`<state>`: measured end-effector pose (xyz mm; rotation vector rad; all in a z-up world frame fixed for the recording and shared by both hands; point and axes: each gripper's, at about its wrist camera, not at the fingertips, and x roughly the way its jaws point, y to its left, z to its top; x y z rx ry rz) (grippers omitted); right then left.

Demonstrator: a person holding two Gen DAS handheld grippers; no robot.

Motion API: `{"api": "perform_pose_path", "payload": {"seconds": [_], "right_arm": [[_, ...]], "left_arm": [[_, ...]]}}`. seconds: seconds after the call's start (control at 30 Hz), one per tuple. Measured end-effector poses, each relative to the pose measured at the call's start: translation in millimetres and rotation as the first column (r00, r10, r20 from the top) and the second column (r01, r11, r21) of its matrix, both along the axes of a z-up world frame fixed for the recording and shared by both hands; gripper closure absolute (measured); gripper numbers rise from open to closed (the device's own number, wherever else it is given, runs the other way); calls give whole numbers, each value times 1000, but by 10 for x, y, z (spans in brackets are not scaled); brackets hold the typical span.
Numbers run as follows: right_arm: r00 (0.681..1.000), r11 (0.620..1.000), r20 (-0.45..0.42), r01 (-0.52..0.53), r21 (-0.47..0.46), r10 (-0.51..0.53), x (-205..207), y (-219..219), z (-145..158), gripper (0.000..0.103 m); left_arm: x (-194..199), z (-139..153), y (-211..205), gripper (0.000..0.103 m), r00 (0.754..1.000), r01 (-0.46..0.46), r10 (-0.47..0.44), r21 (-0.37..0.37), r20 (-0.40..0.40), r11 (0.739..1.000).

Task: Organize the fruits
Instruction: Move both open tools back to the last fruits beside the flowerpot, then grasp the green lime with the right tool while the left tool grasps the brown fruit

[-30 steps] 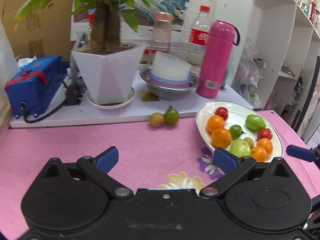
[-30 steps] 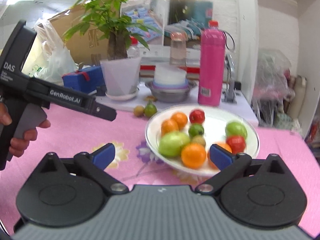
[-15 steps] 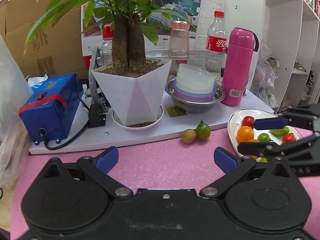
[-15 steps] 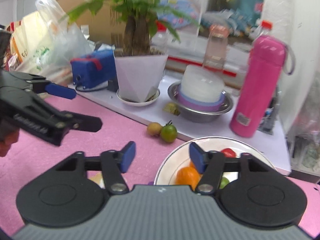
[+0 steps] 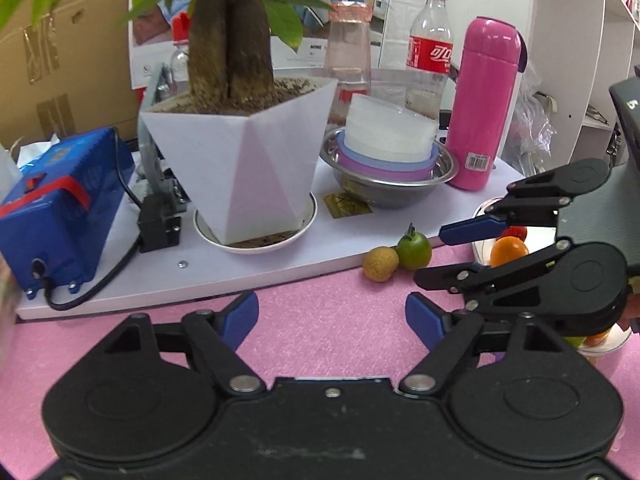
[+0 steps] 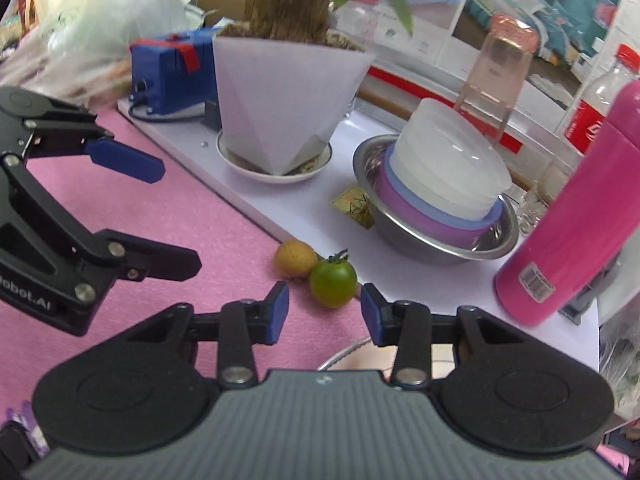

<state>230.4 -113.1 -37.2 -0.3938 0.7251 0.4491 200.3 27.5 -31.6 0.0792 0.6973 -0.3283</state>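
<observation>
Both grippers have come closer to the two loose fruits since a moment ago. Right gripper point(image 6: 322, 314) is closing, its fingers point(image 6: 276, 312) still apart, with the green tomato point(image 6: 333, 283) just past its tips, not pinched. Left gripper point(image 5: 332, 316) is closing too, with nothing between its fingers. Touching the tomato lies a small tan fruit point(image 6: 295, 259), on the pink cloth point(image 6: 224, 216) by the white board point(image 6: 304, 216). Beside them, the plate point(image 5: 480, 216) holds more fruit.

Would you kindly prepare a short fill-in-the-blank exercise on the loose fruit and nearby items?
1. The green tomato lies touching a ____ fruit on the pink cloth.
2. The stacked plastic bowls sit inside a ____ bowl.
3. The plant pot stands on a small ____.
4. The right claw, closing, has ____ between its pads.

Missing words: yellow-brown; metal; saucer; nothing
</observation>
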Motion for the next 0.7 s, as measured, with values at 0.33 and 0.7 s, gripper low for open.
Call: {"api": "perform_pose_path", "payload": {"seconds": [0.33,0.7], "right_arm": [[1000,999,10,0,-45,1,133,63,-130,75],[982,985,149,93,146,-115,-405,-399,273,76]], "left_arm": [[162,-108,-67,38,999,19,-20,-29,-34,999],[387,-184,-338,60,999,30,-32,-62,-41,998]]}}
